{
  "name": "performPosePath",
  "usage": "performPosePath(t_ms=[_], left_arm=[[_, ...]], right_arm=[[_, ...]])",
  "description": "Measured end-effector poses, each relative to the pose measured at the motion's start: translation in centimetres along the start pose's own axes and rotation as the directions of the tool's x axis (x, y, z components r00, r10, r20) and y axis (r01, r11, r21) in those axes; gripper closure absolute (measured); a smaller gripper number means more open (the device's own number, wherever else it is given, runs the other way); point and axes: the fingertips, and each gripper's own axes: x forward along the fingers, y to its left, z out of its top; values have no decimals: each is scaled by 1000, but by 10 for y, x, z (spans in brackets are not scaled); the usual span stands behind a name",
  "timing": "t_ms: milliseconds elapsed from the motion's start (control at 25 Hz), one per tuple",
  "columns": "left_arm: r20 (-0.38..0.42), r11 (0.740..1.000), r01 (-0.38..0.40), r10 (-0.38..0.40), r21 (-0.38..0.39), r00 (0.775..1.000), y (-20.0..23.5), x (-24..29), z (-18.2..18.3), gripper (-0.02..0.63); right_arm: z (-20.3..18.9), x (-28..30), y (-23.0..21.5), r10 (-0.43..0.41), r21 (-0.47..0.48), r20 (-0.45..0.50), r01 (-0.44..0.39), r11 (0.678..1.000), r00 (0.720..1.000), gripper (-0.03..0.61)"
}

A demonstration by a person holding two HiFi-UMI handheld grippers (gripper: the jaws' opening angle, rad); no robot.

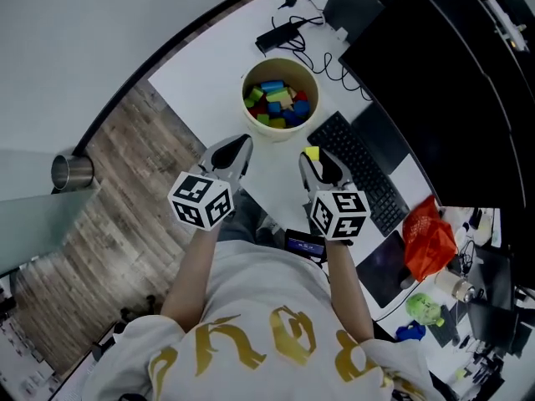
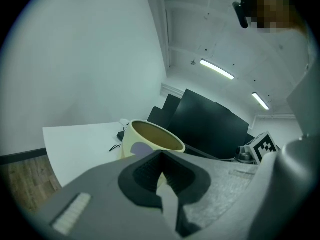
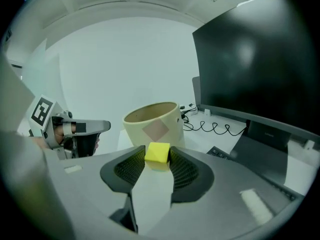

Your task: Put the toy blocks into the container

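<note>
R gripper (image 3: 158, 160) clamps yellow block (image 3: 157, 152). Container (image 1: 280, 98) dead ahead, slightly left, nr desk (image 1: 201, 90) far edge. L gripper (image 2: 161, 166) jaws together, empty.

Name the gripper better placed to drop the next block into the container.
Right. The right gripper has its jaws clamped on a yellow block and faces the container. The left gripper has its jaws shut on nothing.
</note>
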Motion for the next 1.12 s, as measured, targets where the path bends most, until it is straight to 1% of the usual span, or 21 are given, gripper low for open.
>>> performPosePath(t_ms=[320,600,760,1000,1120], left_arm=[[31,999,15,-17,43,999,-10,-5,21,614],[35,999,25,-26,43,999,-5,1,31,614],[36,999,32,-33,32,999,6,5,41,614],[7,998,48,-48,43,999,27,19,54,614],[-5,997,67,-66,44,998,38,29,64,614]], right_arm=[[20,-21,5,8,15,86,-9,1000,996,399],[38,-22,-1,15,-15,125,-13,1000,992,400],[50,-12,-6,-4,-51,136,11,999,991,400],[73,5,-24,-63,-59,154,73,996,986,400],[90,12,-29,-80,-102,147,96,990,986,399]])
